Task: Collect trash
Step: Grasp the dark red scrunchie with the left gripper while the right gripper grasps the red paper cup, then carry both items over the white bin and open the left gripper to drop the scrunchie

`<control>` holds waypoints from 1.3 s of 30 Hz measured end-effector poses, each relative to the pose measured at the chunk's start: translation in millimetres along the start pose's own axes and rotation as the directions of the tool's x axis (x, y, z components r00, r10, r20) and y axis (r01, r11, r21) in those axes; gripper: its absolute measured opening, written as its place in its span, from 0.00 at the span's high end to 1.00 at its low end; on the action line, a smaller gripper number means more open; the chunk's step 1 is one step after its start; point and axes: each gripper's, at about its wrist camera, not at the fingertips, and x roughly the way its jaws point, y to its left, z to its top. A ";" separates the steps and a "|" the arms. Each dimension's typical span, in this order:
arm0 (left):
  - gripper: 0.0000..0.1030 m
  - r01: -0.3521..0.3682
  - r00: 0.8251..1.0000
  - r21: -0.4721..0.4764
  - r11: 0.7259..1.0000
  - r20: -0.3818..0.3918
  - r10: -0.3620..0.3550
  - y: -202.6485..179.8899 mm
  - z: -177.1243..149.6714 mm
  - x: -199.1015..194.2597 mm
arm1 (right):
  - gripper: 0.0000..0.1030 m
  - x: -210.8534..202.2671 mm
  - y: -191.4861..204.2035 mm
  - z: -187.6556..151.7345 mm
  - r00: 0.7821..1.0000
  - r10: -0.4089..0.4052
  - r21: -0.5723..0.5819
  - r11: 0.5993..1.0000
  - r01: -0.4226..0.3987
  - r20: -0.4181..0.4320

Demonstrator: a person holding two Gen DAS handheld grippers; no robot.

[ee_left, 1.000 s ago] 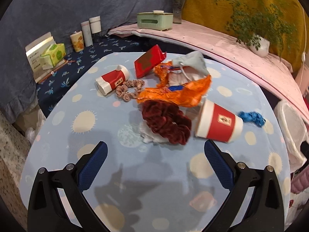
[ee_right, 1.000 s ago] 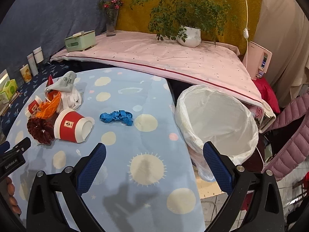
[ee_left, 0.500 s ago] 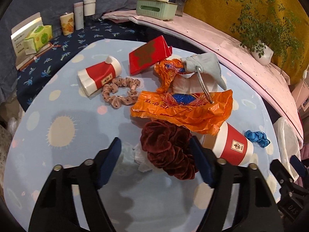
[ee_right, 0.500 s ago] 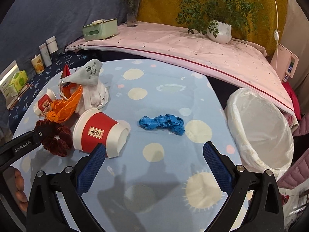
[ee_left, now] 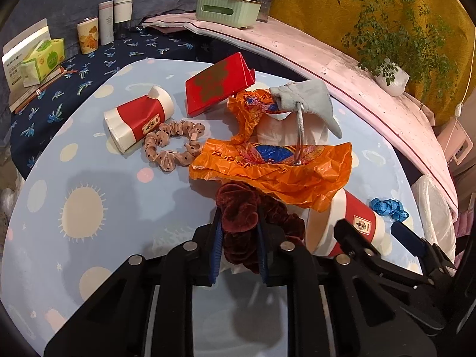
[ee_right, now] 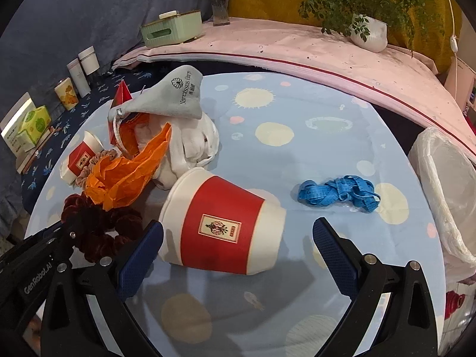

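A dark red velvet scrunchie (ee_left: 241, 211) lies on the blue round table (ee_left: 119, 178), partly under an orange plastic bag (ee_left: 273, 169). My left gripper (ee_left: 238, 238) has its jaws closing, and its blue pads press on the scrunchie from both sides. A red and white paper cup (ee_right: 223, 226) lies on its side beside it. My right gripper (ee_right: 238, 235) stands open, its fingers on either side of the cup without touching it. A second paper cup (ee_left: 139, 116), a red box (ee_left: 217, 83) and a tangle of blue ribbon (ee_right: 339, 192) also lie on the table.
A beige dotted scrunchie (ee_left: 172, 145), a grey pouch (ee_right: 178, 95) and a white cloth (ee_right: 193, 145) sit in the pile. A white-lined bin (ee_right: 443, 178) stands off the table's right edge. Tissue boxes and containers line the dark shelf (ee_left: 89, 59) at the back left.
My left gripper moved in over the dark red scrunchie and its jaws closed from wide open onto it. My right gripper swung left from the bin to the red cup, still open.
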 end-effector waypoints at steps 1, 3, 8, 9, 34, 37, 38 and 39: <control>0.82 -0.001 1.000 0.001 1.000 0.001 0.001 1.2 0.5 0.3 | 0.07 2.2 1.1 0.4 1.000 -0.003 0.004 1.000 0.003 -0.003; 0.82 0.009 1.000 -0.003 1.000 -0.006 -0.009 4.7 1.7 1.4 | 0.07 7.8 3.2 1.0 1.000 0.004 0.017 1.000 -0.004 -0.012; 0.82 0.011 1.000 0.005 1.000 -0.003 -0.011 7.7 2.6 1.4 | 0.07 11.5 9.6 3.1 1.000 0.003 0.030 1.000 -0.002 -0.011; 0.82 0.012 1.000 0.002 1.000 -0.001 -0.012 8.8 3.0 1.0 | 0.07 11.3 11.0 4.1 1.000 0.000 0.026 1.000 0.000 -0.008; 0.82 0.018 1.000 0.001 1.000 0.008 -0.018 -1.5 -4.6 -15.4 | 0.10 -11.8 -2.3 -6.1 1.000 -0.023 0.022 1.000 0.023 0.002; 0.83 0.026 1.000 0.011 1.000 0.016 -0.026 -11.9 -6.8 -23.8 | 0.10 -27.5 -13.4 -6.6 0.999 -0.030 0.023 0.999 0.029 0.031; 0.83 0.027 0.999 0.016 1.000 0.019 -0.028 -15.3 -7.2 -26.5 | 0.10 -33.7 -18.3 -6.9 0.998 -0.035 0.025 0.999 0.034 0.042; 0.83 0.032 0.999 0.022 0.999 0.023 -0.032 -20.2 -7.8 -29.9 | 0.10 -38.7 -23.2 -7.2 0.998 -0.040 0.028 0.999 0.039 0.051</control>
